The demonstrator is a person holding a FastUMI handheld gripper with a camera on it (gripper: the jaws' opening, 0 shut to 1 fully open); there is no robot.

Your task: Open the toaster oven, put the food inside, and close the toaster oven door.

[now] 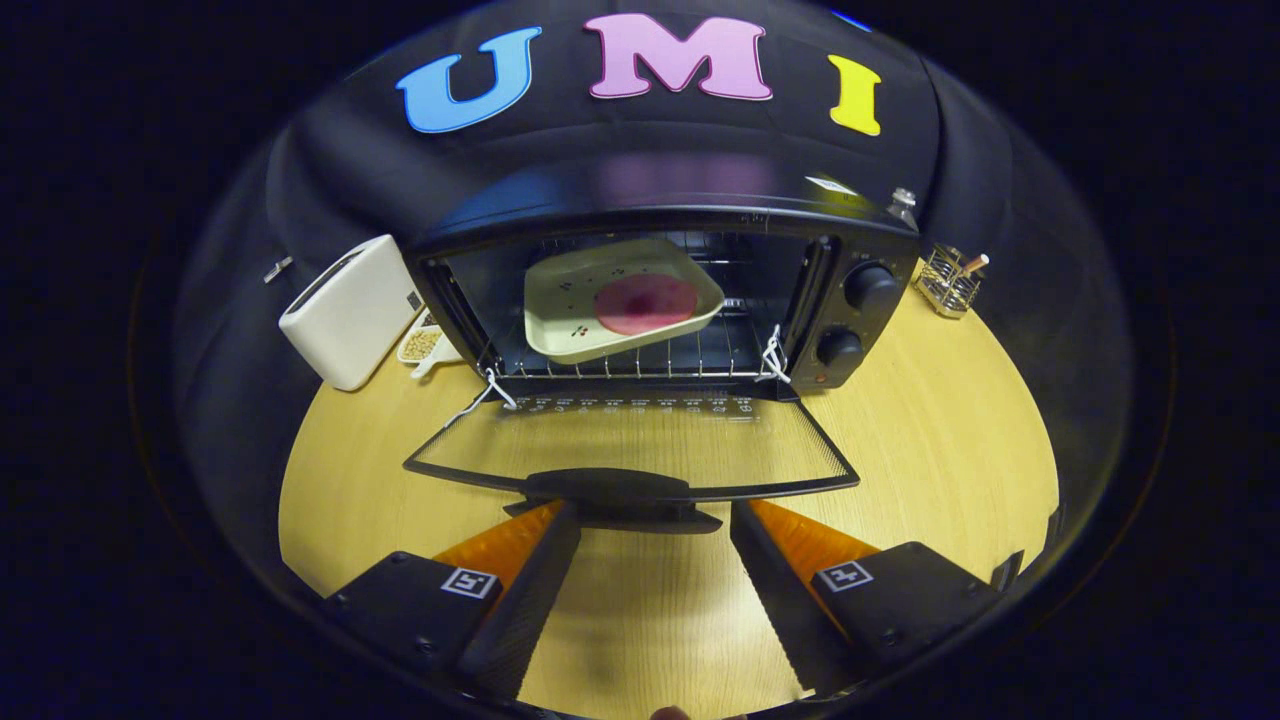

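Toaster oven (660, 290) is seen at the bench's (930, 450) far edge, door (630, 445) dropped fully open and lying flat toward the hand-held gripper (655, 520). The door's dark handle (610, 487) is located just ahead of the fingertips, roughly centred on the gap between them. Fingers are spread apart, nothing held between them; whether the tips touch the handle cannot be told.

Food (647, 304), a round pink slice, is carried on a cream tray (565, 300) with small printed marks. Tray is set on the wire rack (640, 360) inside the oven cavity, tilted and skewed, its right corner pointing toward the rear. White ties (772, 358) are seen at the rack's front corners, by the door hinges.

Two black knobs (868, 287) are stacked on the oven's right panel. A white box-shaped appliance (350, 310) is placed at the bench's far-left corner, with a small white dish of pale grains (422, 345) between it and the oven. A wire holder (948, 280) is placed at the far-right corner, a bottle top (903, 203) is visible behind the oven.
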